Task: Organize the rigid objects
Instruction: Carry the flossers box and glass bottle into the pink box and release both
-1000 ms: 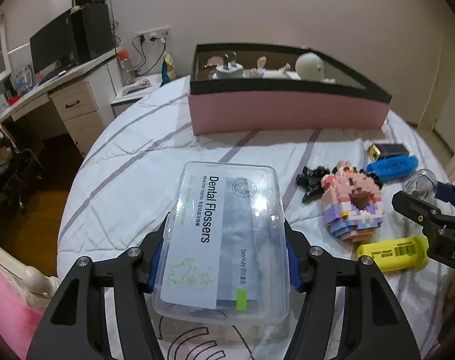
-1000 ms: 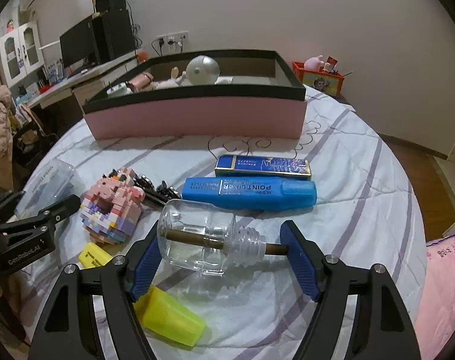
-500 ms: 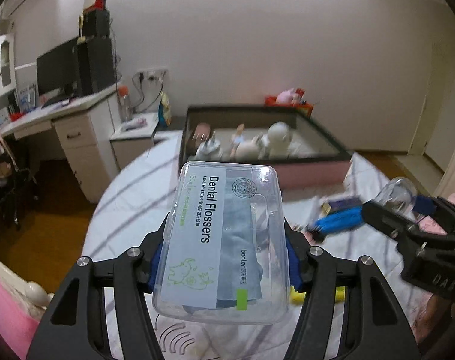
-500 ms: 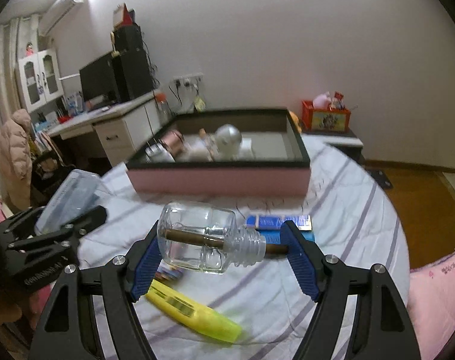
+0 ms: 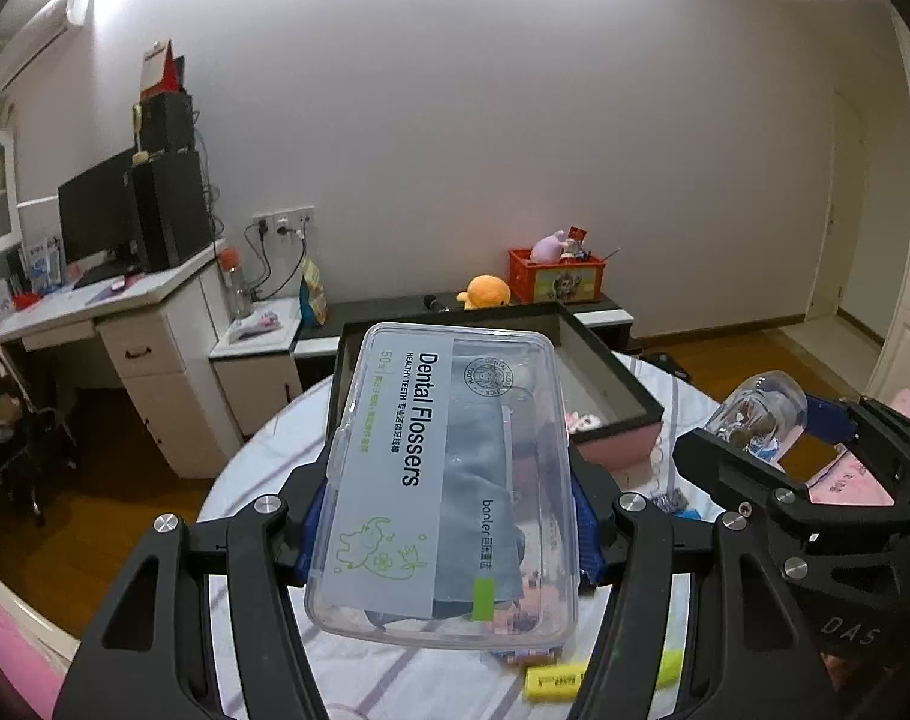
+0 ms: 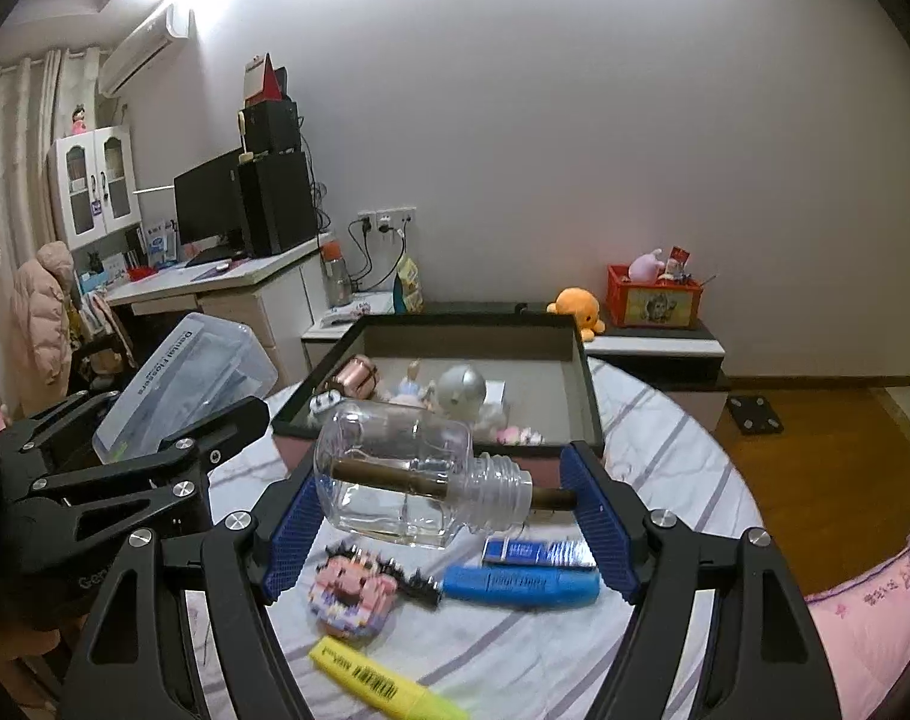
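Note:
My left gripper (image 5: pixel 449 522) is shut on a clear dental flosser box (image 5: pixel 449 480) and holds it in the air above the round table, in front of the pink storage box (image 5: pixel 604 384). My right gripper (image 6: pixel 449 516) is shut on a clear glass bottle (image 6: pixel 407 480) with a brown stick inside, also lifted, short of the storage box (image 6: pixel 586 396). The bottle shows in the left wrist view (image 5: pixel 760 414), the flosser box in the right wrist view (image 6: pixel 185 378). On the table lie a pink block toy (image 6: pixel 353 594), a blue highlighter (image 6: pixel 520 585), a blue pack (image 6: pixel 538 553) and a yellow highlighter (image 6: pixel 383 681).
The storage box holds a copper cup (image 6: pixel 353 378), a silver ball (image 6: pixel 462 387), a figurine and small items. The table has a white striped cloth (image 6: pixel 652 438). A desk with monitor (image 6: pixel 209 210) stands left, a low shelf with plush toy (image 6: pixel 574 309) behind.
Both grippers have risen from the table with their objects and moved closer to the storage box. The views now tilt up to show the room.

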### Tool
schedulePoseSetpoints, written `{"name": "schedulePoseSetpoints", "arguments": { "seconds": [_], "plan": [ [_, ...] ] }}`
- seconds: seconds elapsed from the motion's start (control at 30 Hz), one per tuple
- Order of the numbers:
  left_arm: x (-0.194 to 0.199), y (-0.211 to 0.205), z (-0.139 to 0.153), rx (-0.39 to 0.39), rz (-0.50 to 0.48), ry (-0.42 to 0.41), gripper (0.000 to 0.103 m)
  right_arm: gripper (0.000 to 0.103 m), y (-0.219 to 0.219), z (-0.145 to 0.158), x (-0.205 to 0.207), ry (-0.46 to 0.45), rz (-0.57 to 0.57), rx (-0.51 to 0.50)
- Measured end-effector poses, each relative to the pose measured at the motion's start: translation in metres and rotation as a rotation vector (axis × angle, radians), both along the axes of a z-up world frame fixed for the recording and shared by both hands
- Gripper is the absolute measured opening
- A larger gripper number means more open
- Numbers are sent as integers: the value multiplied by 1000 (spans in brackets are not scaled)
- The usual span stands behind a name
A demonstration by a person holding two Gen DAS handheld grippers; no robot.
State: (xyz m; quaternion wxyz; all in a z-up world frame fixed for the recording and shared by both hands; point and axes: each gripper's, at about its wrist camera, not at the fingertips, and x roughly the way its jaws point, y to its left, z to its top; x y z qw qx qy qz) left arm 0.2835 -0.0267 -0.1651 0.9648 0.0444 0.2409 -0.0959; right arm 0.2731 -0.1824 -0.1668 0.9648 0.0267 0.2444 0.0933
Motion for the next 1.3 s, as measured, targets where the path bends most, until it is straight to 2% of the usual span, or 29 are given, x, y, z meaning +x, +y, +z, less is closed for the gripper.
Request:
{"name": "schedulePoseSetpoints", "arguments": {
  "seconds": [0.37, 0.6, 0.7, 1.0, 1.17, 1.3],
  "plan": [
    [53, -14, 19, 46, -22, -21, 63, 77, -8, 18, 42, -30, -5, -20],
    [117, -17, 23, 69, -35, 14, 63, 77, -9, 24, 91, -13, -8, -51],
    [150, -17, 14, 52, -49, 77, 63, 77, -8, 19, 120, 20, -8, -68],
    [242, -23, -46, 123, -33, 296, 63, 77, -4, -30, 214, 209, -22, -158],
    [264, -30, -70, 164, -35, 363, 63, 77, -7, -57, 242, 319, -23, -162],
    [276, -30, -83, 171, -33, 398, 64, 78, -11, -69, 250, 359, -25, -166]
  ]
}}
